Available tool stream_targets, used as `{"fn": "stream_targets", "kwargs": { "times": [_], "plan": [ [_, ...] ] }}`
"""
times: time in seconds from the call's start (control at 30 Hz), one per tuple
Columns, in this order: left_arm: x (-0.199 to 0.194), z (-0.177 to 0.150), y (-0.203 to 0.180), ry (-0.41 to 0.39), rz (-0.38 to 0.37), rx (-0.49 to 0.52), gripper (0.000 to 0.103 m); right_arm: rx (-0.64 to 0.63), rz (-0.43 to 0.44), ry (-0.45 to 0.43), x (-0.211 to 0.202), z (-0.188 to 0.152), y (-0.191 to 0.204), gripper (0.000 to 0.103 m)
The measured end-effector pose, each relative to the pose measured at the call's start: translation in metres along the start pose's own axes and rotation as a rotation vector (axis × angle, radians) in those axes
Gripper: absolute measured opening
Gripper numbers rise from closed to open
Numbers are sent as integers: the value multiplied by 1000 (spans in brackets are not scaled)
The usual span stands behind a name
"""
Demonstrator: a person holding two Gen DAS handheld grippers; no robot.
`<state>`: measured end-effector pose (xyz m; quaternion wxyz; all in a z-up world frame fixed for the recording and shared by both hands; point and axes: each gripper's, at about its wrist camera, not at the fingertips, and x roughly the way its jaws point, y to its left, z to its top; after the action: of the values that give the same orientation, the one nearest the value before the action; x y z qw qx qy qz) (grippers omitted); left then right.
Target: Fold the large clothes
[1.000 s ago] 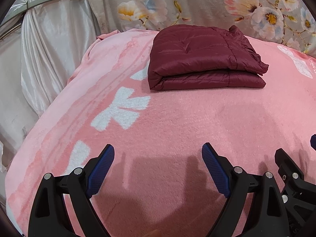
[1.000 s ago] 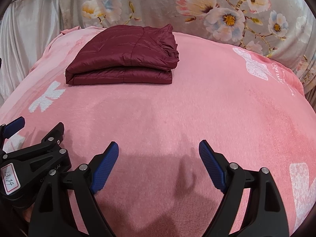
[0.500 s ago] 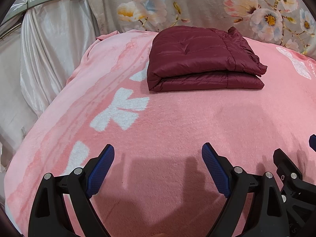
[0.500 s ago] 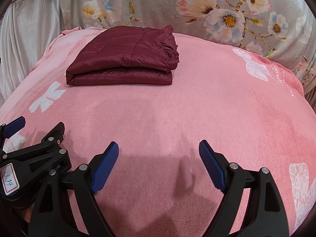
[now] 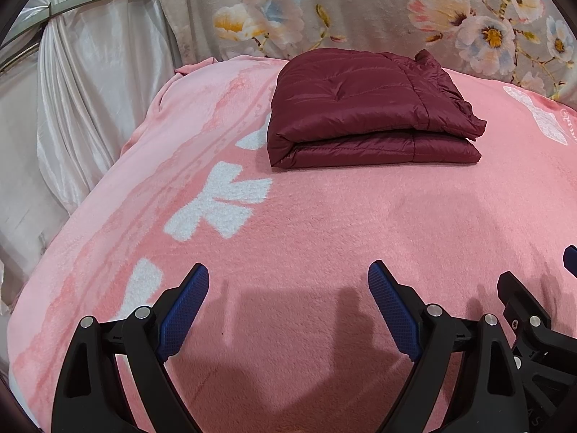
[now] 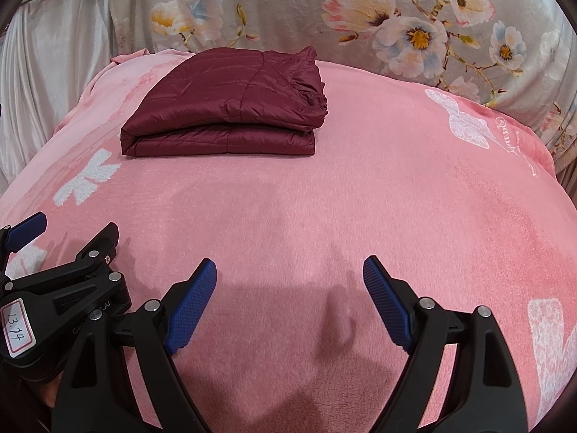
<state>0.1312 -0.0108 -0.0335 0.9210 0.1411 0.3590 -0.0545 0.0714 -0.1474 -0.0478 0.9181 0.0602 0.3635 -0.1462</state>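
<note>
Jacket (image 5: 364, 108), maroon quilted puffer, lies folded into a compact rectangle w/ 2 thick layers stacked, rounded fold edge facing the cameras, looser gathered fabric bunched at its right end. It sits toward the far side of the pink blanket (image 5: 324, 223), well apart from both tools, nothing touching it. In the right wrist view it (image 6: 223, 108) is up and left of centre; in the left wrist view, up and slightly right.

Blanket is fleecy pink w/ white bow shapes, 1 bow just beside the jacket's near-left corner. Behind the jacket hangs a grey floral cloth (image 5: 360, 11) w/ pink, white and yellow blossoms; to the far left, a pale satin curtain (image 5: 90, 90) w/ a metal rail above.

Left gripper (image 5: 288, 306) hovers near the blanket's close edge, jaws wide apart, blue pads bare, only pink fleece btwn them. Right gripper (image 6: 290, 303) same: jaws spread wide, holding nothing. The 2 sit side by side, each catching the other's black frame at the picture's edge; a white label reading 13.14 (image 6: 16, 326) shows on the left one's body.
</note>
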Motion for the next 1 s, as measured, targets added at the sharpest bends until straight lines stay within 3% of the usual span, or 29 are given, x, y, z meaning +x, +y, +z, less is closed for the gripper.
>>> {"fn": "stream_targets", "kwargs": {
  "times": [1.0],
  "plan": [
    [-3,2,-2,-13,-8,3,84,-2,1,-2,0,0,-2,81]
  ]
}}
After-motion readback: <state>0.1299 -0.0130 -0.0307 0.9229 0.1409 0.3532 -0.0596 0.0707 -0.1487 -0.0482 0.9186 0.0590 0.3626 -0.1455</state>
